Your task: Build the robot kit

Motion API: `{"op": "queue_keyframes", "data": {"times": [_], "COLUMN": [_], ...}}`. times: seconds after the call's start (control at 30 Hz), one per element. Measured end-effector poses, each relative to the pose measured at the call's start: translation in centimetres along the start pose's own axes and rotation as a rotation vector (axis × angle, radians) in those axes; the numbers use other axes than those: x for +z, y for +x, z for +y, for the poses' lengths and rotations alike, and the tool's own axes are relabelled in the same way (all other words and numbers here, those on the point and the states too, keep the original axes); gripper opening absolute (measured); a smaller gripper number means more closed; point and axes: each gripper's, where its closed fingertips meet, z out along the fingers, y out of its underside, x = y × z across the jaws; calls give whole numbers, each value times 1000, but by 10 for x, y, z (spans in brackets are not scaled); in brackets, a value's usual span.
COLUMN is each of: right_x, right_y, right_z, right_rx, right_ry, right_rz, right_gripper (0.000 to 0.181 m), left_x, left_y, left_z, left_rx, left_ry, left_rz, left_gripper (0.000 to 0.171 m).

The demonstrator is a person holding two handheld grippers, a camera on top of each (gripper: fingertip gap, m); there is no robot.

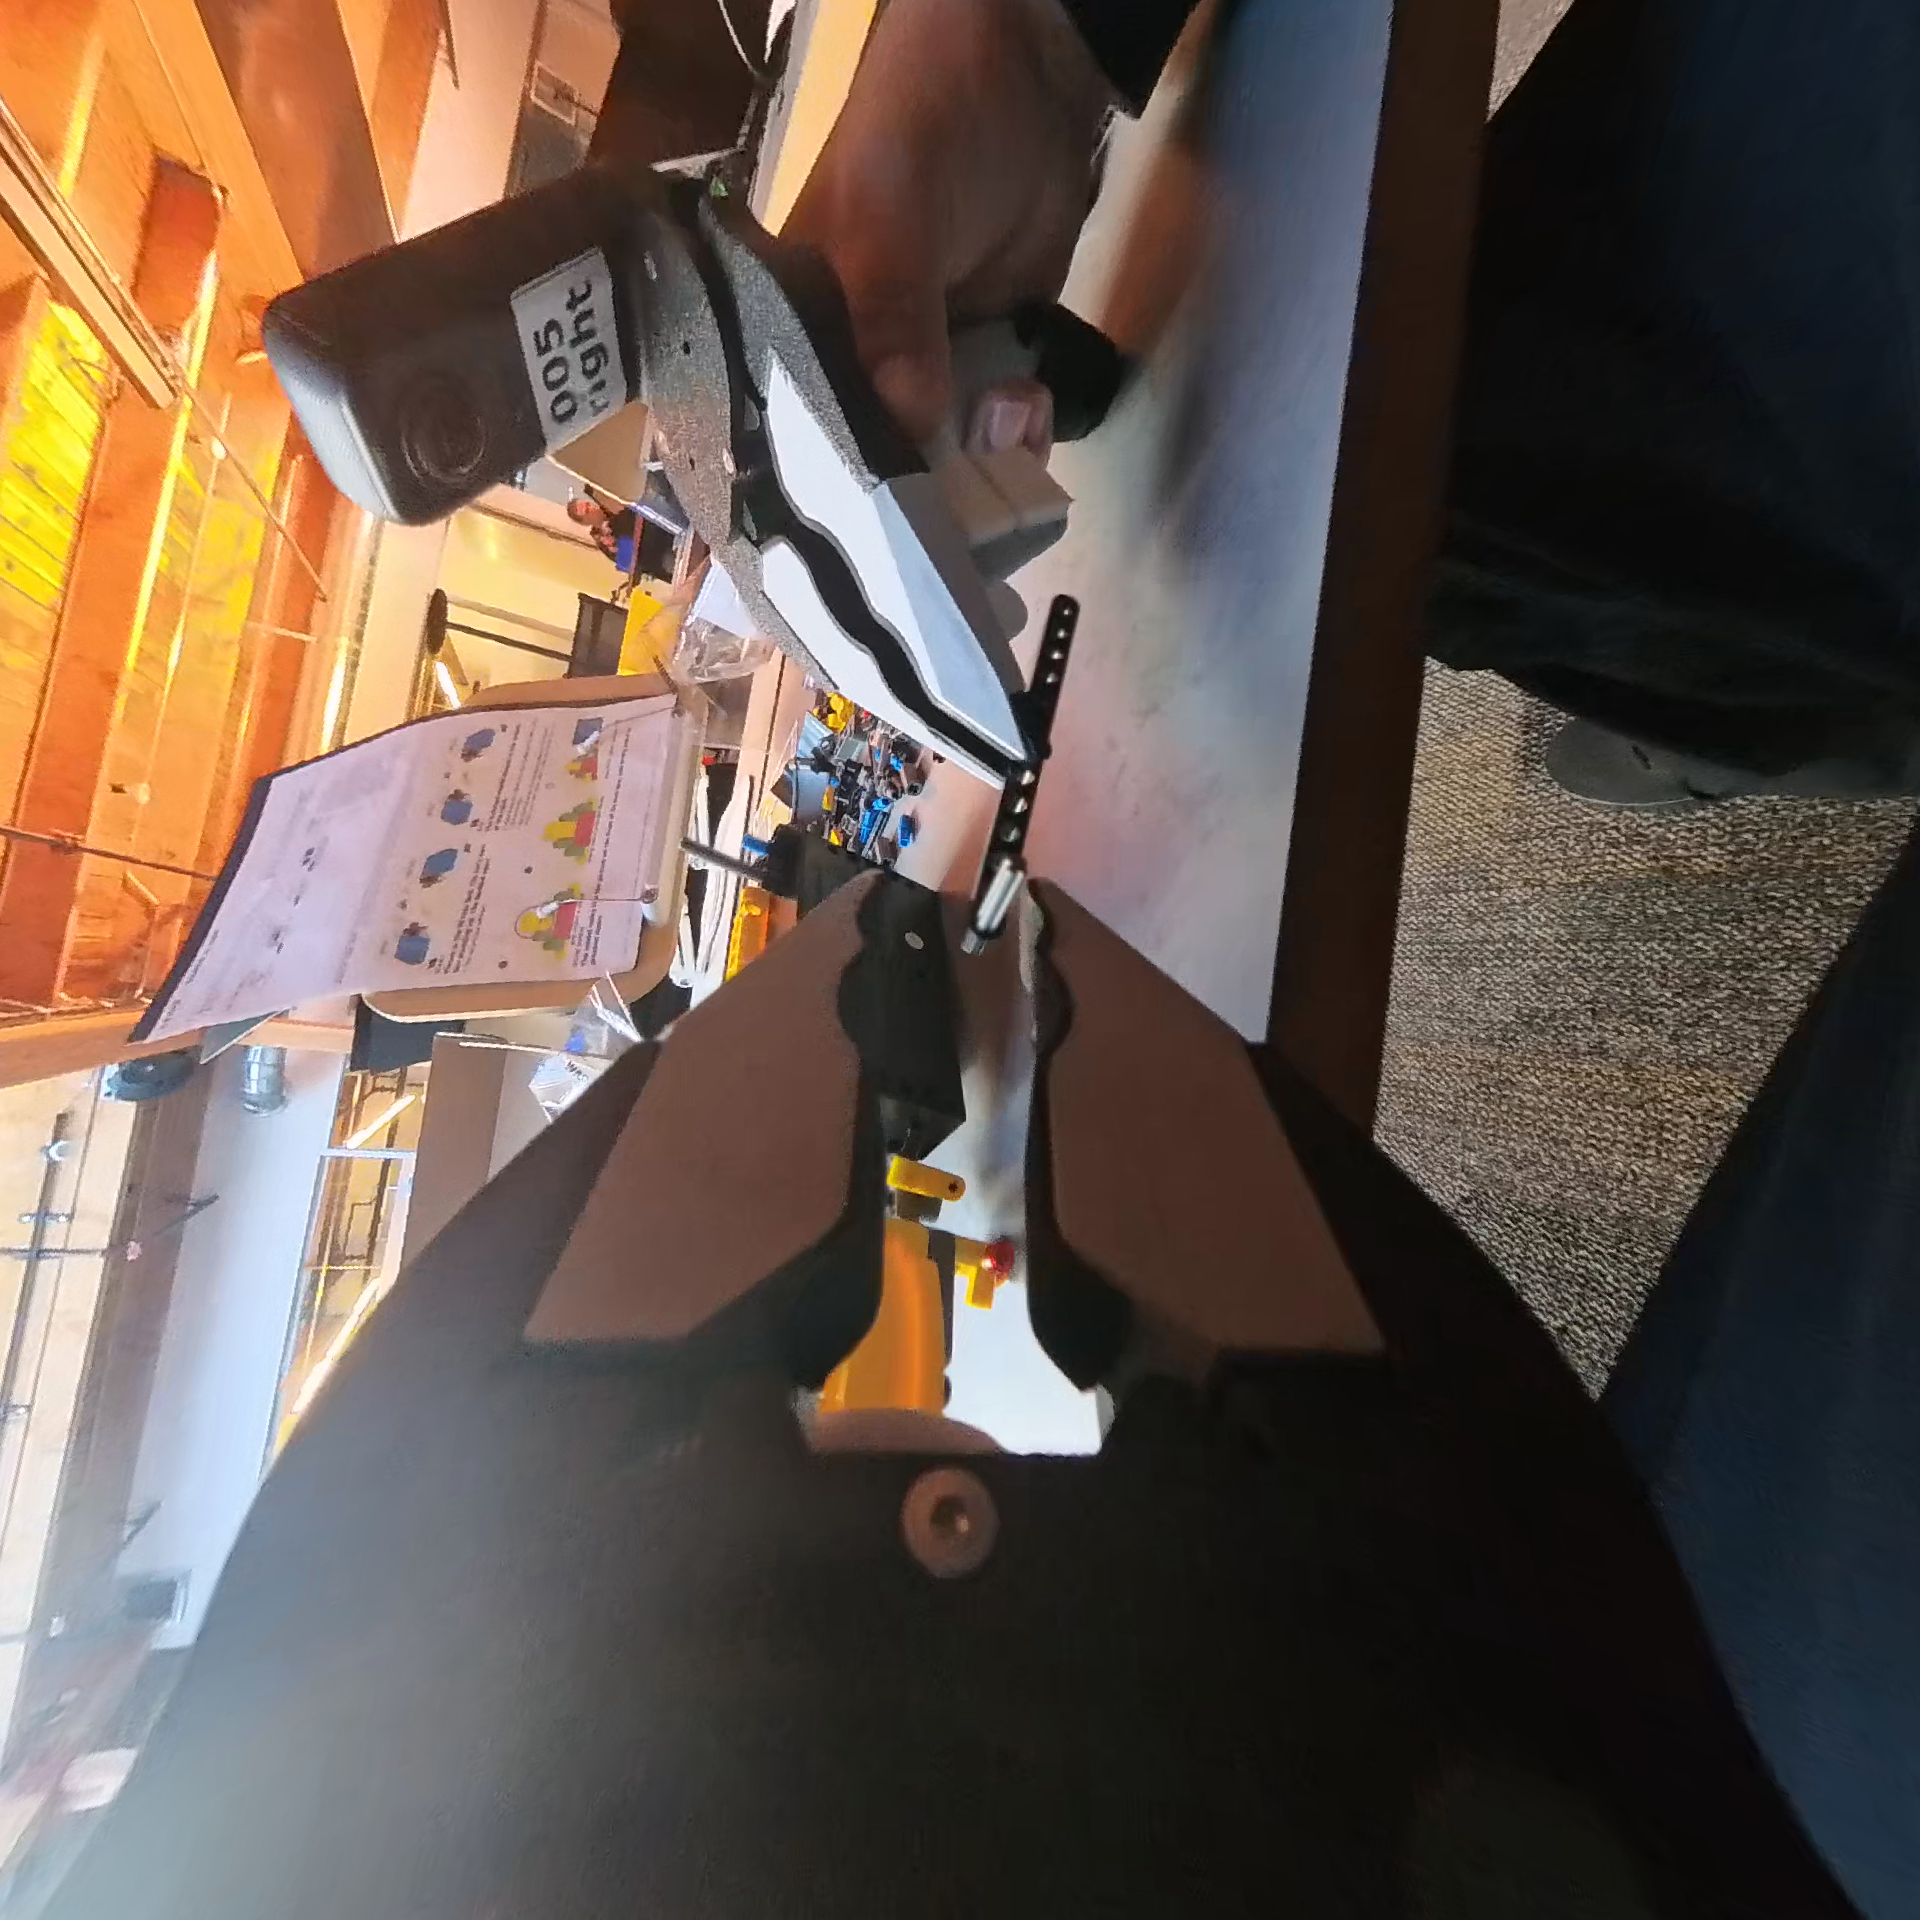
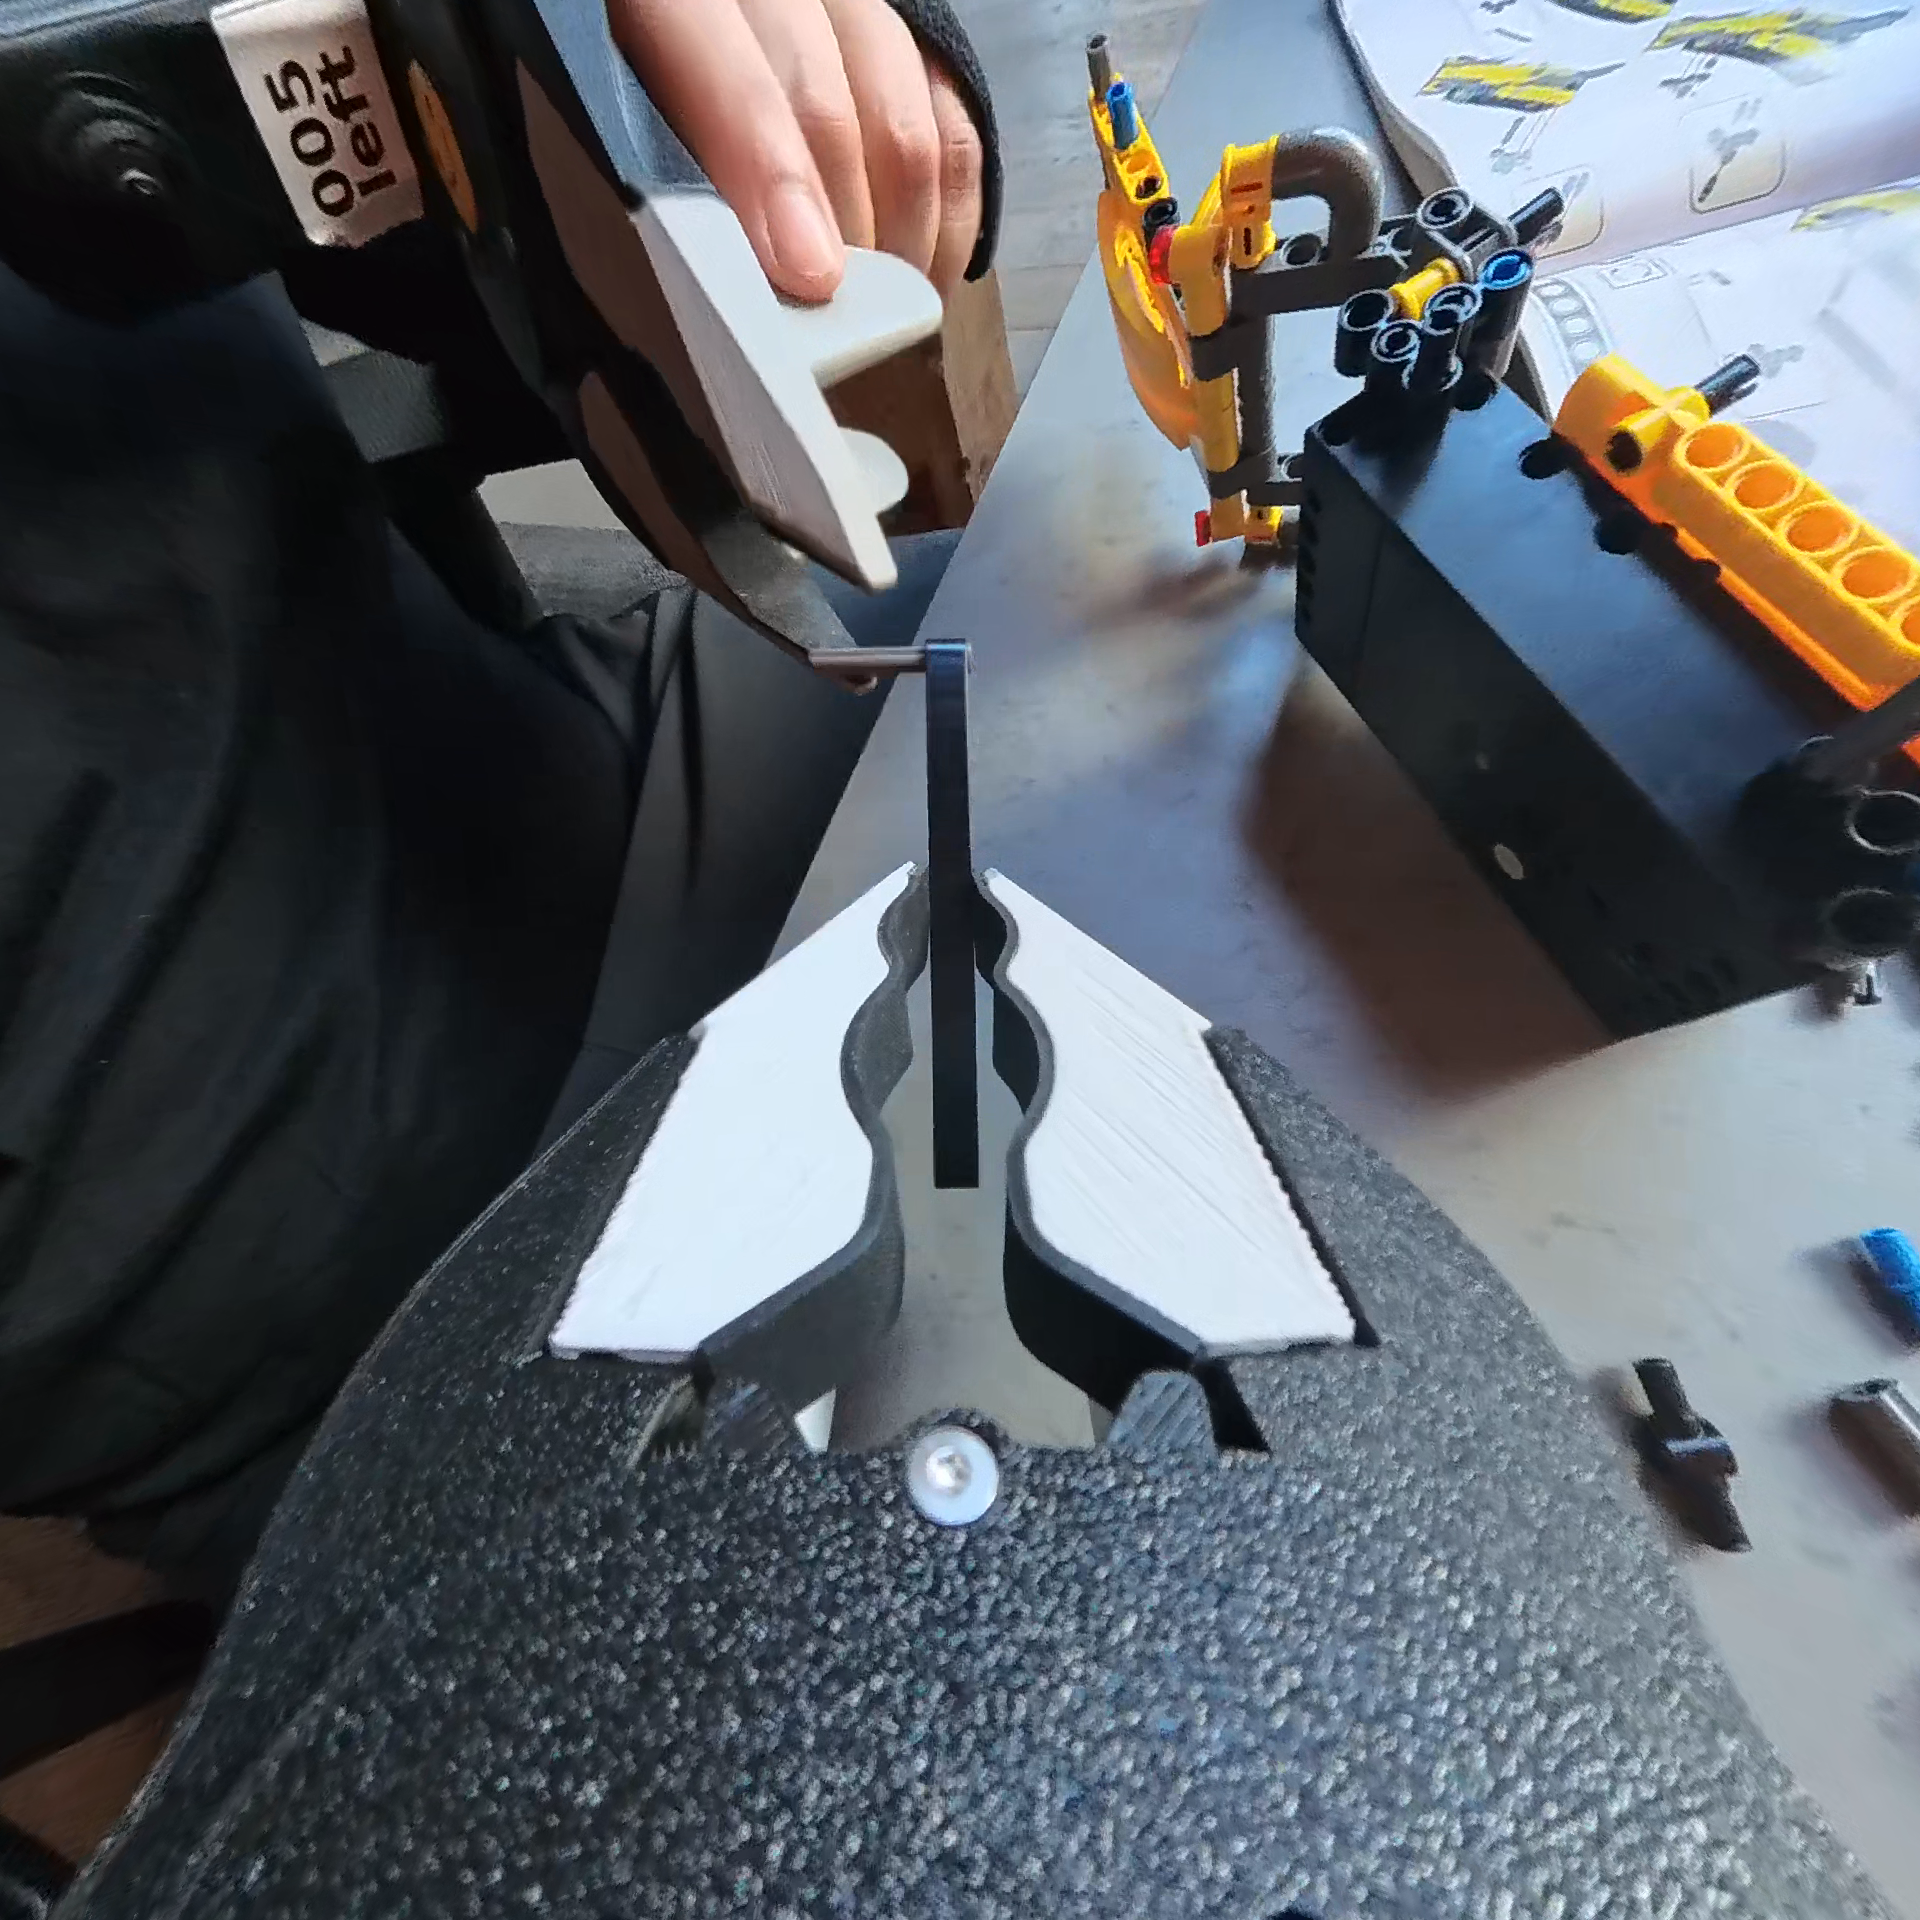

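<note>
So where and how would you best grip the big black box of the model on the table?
Judging by its shape, grip the black box across its two long flat side faces near the middle, coming down from above. The yellow holed beam runs along its top far edge and the yellow and grey frame stands at one end, so both are poorer approaches.

I see a white counter (image 1: 1195,644) with a dark wood edge (image 1: 1382,520), speckled grey carpet (image 1: 1558,1039) on the floor below it, and warm orange light on the wooden wall (image 1: 114,540) far behind.
</note>
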Motion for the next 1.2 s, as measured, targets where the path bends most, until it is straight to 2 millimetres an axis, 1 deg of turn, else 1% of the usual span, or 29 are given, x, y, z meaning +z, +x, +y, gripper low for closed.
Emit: {"op": "queue_keyframes", "data": {"times": [0.07, 0.2, 0.23, 0.3, 0.4, 0.47, 0.6, 0.63, 0.7, 0.77, 0.87, 0.97, 1.03, 1.07, 1.1, 1.13, 1.2], "right_x": [-1, -1, -1, 0, -1, -2, 3, 5, 9, 10, 12, 13, 13, 13, 14, 14, 13], "right_y": [-2, -2, -2, -2, -1, 1, 9, 10, 15, 17, 18, 21, 24, 25, 24, 25, 27], "right_z": [-2, -2, -1, -1, 0, -1, 8, 11, 16, 16, 13, 15, 14, 15, 15, 15, 16], "right_rx": [11, 28, 28, 27, 35, 47, 57, 45, 1, -82, -197, -241, -287, -313, -342, -369, -398], "right_ry": [11, 13, 10, 4, 3, 10, -50, -72, -115, -130, -134, -152, -159, -173, -180, -187, -196], "right_rz": [-18, -30, -32, -37, -40, -40, 4, 23, 82, 139, 210, 273, 335, 358, 368, 388, 411], "right_gripper": [7, 7, 7, 7, 7, 8, 9, 11, 22, 29, 31, 33, 30, 25, 19, 9, 8], "left_x": [1, 1, 1, 2, 4, 6, 11, 11, 12, 13, 16, 19, 19, 18, 18, 18, 17], "left_y": [3, 4, 6, 8, 7, 3, 8, 8, 8, 5, 3, 5, 6, 5, 5, 4, 4], "left_z": [0, -2, -1, -1, -1, 2, 9, 9, 11, 12, 17, 26, 29, 29, 29, 28, 27], "left_rx": [-7, -28, -28, -23, -38, -85, -247, -274, -347, -436, -555, -634, -685, -709, -731, -746, -774], "left_ry": [5, 21, 22, 23, 26, 16, -3, -4, -7, -3, -14, -49, -64, -63, -64, -62, -57], "left_rz": [22, 34, 43, 51, 50, 40, 115, 123, 144, 159, 182, 204, 216, 219, 222, 222, 233], "left_gripper": [14, 20, 17, 2, 2, 1, 1, 1, 1, 1, 1, 1, 1, 1, 1, 1, 1]}}
